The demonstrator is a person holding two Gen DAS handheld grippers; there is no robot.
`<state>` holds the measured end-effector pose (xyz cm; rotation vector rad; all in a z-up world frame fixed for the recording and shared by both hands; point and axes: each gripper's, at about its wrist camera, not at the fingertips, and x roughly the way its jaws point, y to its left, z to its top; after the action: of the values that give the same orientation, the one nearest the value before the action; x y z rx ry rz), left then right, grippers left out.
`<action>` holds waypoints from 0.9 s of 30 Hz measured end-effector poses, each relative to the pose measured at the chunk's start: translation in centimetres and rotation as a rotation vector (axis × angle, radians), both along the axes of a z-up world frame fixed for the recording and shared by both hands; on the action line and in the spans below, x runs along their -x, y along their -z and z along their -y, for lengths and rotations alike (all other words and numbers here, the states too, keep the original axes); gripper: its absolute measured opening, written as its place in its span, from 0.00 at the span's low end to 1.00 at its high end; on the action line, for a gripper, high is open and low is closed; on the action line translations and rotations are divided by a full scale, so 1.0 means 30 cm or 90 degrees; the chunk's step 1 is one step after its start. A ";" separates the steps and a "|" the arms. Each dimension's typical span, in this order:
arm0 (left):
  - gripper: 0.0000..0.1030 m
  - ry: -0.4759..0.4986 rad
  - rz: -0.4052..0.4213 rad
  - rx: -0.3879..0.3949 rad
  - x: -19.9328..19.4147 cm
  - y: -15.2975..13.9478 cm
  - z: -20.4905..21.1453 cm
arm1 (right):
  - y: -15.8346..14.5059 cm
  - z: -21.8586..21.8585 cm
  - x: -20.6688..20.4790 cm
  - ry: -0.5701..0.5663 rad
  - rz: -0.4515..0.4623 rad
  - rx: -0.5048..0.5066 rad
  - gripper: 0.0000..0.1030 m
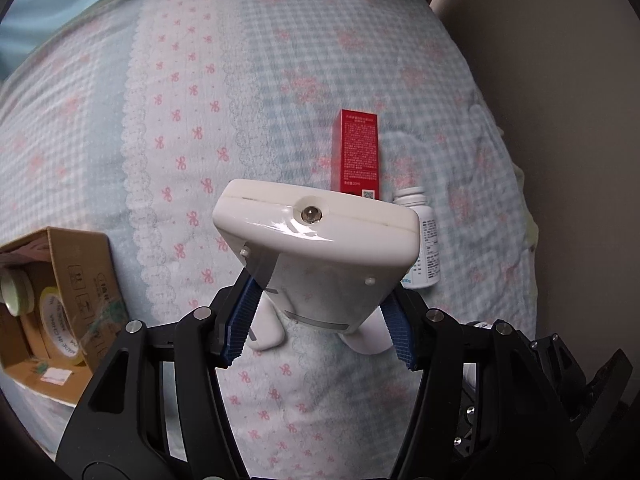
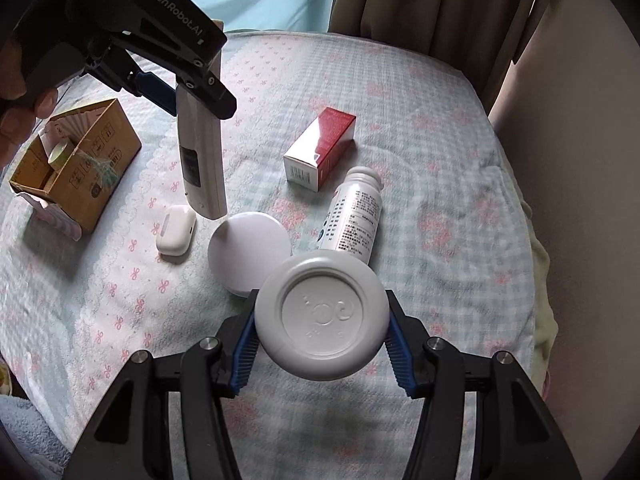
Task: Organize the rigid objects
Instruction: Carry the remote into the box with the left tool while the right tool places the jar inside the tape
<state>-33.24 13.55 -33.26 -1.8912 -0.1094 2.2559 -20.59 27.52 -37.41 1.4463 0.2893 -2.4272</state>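
Note:
My left gripper (image 1: 320, 312) is shut on a white remote control (image 1: 316, 240) and holds it above the bed; the right wrist view shows it (image 2: 202, 160) hanging upright. My right gripper (image 2: 322, 344) is shut on a round white jar (image 2: 322, 316), its base facing the camera. On the bedspread lie a red box (image 2: 320, 148), a white bottle on its side (image 2: 352, 216), a round white lid (image 2: 248, 252) and a white earbud case (image 2: 176, 230). The red box (image 1: 356, 152) and the bottle (image 1: 424, 240) also show in the left wrist view.
An open cardboard box (image 2: 92, 160) with tape rolls and a small jar stands at the left; it also shows in the left wrist view (image 1: 80, 280). The bed has a patterned blue and pink cover (image 2: 440, 160). Curtains (image 2: 420, 0) hang behind.

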 end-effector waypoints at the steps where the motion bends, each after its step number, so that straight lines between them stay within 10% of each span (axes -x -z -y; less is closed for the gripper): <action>1: 0.53 -0.001 -0.006 -0.006 -0.006 -0.021 0.003 | -0.019 0.000 -0.001 0.003 -0.001 0.003 0.51; 14: 0.53 0.000 -0.092 -0.054 -0.200 -0.395 0.219 | -0.388 0.136 -0.044 0.010 -0.044 0.023 0.51; 27: 0.53 -0.102 -0.145 -0.012 -0.421 -0.591 0.901 | -0.644 0.637 -0.119 -0.039 -0.063 0.104 0.51</action>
<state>-20.62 -13.46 -15.54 -1.6554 -0.2555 2.5477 -17.04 8.41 -18.10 1.2340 0.1503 -2.4148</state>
